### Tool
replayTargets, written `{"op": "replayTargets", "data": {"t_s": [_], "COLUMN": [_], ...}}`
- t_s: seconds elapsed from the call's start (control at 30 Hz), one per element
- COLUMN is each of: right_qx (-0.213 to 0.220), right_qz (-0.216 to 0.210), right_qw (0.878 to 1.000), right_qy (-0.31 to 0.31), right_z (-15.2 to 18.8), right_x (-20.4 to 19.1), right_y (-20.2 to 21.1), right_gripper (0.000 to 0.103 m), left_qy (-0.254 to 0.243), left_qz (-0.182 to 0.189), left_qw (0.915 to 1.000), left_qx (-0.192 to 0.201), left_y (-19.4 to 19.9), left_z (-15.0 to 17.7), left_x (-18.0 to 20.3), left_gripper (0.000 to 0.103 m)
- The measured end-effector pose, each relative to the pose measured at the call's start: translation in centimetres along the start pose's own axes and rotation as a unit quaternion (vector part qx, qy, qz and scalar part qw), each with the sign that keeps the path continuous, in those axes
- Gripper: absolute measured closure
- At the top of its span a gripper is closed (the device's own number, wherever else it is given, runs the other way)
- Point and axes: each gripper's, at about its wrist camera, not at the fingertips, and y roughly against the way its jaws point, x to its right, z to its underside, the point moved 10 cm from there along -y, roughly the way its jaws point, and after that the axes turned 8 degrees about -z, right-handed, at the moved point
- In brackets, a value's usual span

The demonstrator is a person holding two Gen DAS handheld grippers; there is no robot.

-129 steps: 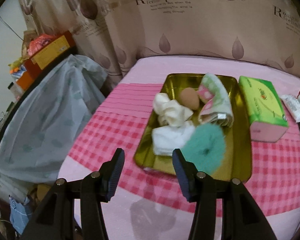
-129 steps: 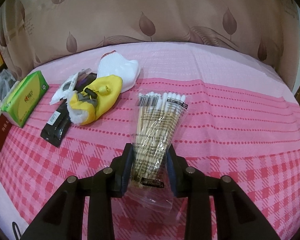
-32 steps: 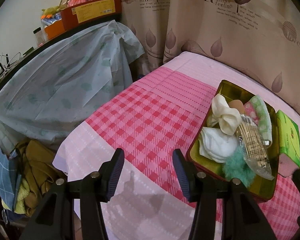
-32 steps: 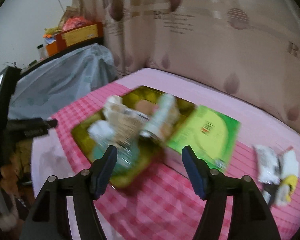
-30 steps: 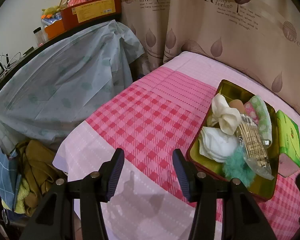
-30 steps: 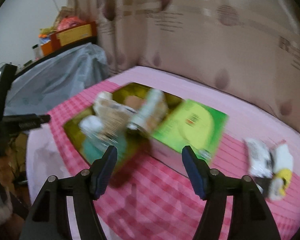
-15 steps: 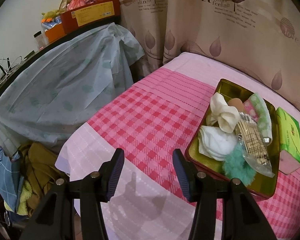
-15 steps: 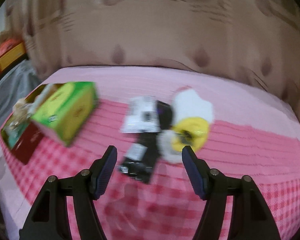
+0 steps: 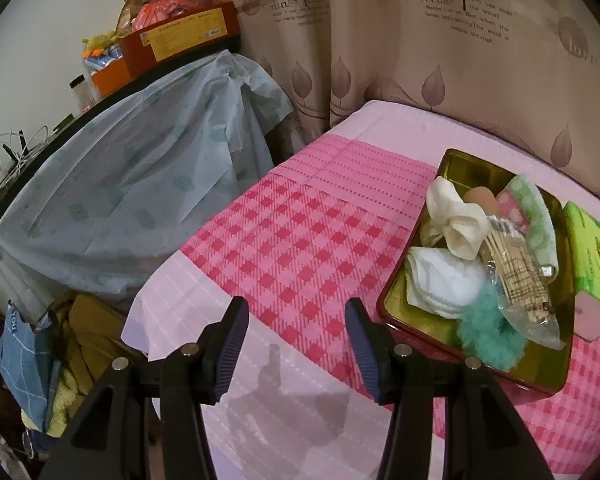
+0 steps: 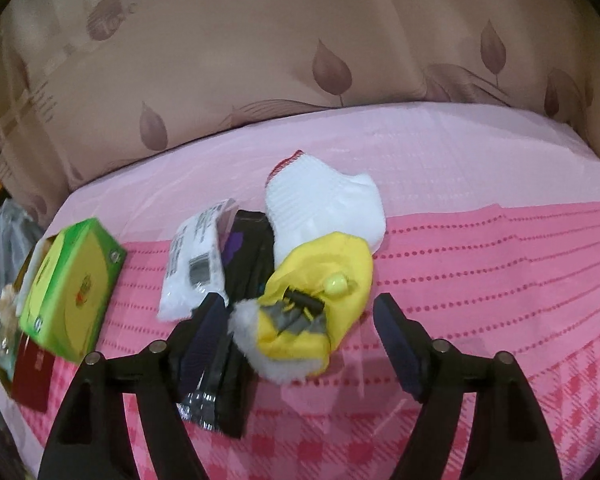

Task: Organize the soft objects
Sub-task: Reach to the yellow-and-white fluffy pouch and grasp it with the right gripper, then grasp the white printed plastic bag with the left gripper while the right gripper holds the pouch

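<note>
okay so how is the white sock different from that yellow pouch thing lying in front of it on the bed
The white sock is plain ribbed knit with a thin red edge; the yellow pouch is smooth fabric with fluffy white trim, a grey opening and a black clip. The sock lies flat, farther from the right gripper; the pouch is puffed up, sits just ahead of its open jaws, and overlaps the sock's near edge. Both rest on the pink bedspread.

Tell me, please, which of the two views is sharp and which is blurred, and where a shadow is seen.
Left wrist view: sharp, edges bent by the fisheye; the left gripper casts a grey shadow on the pink cloth. Right wrist view: slightly motion-blurred, seen on the yellow pouch and green tissue box.
</note>
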Motion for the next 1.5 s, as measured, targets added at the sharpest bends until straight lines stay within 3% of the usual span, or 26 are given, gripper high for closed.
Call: {"op": "replayTargets", "data": {"t_s": [0.23,0.4,1.0,1.27,1.5], "right_qx": [-0.016,-0.017,-0.023,-0.024,-0.020], "right_qz": [0.029,0.037,0.033,0.057,0.053], "right_qw": [0.999,0.999,0.995,0.993,0.995], "right_qy": [0.026,0.033,0.090,0.098,0.082], "right_z": [0.5,1.3,4.4,5.0,5.0], "right_x": [0.8,2.4,4.2,6.3,8.0], "right_y": [-1.4,-0.3,3.9,5.2,6.0], "right_gripper": [0.036,0.057,0.066,0.066,0.066], "left_qy": [-0.008,-0.009,-0.030,-0.045,-0.115], "left_qz": [-0.006,-0.007,-0.016,0.057,0.129], "left_qw": [1.0000,0.9999,0.9991,0.9971,0.9834], "left_qx": [-0.002,0.000,0.026,0.022,0.056], "left_y": [-0.3,-0.3,0.8,4.1,10.2], "left_z": [0.2,0.1,0.1,0.5,-0.1], "left_x": [0.1,0.2,1.0,5.7,15.4], "left_gripper": [0.052,0.052,0.052,0.052,0.052]}}
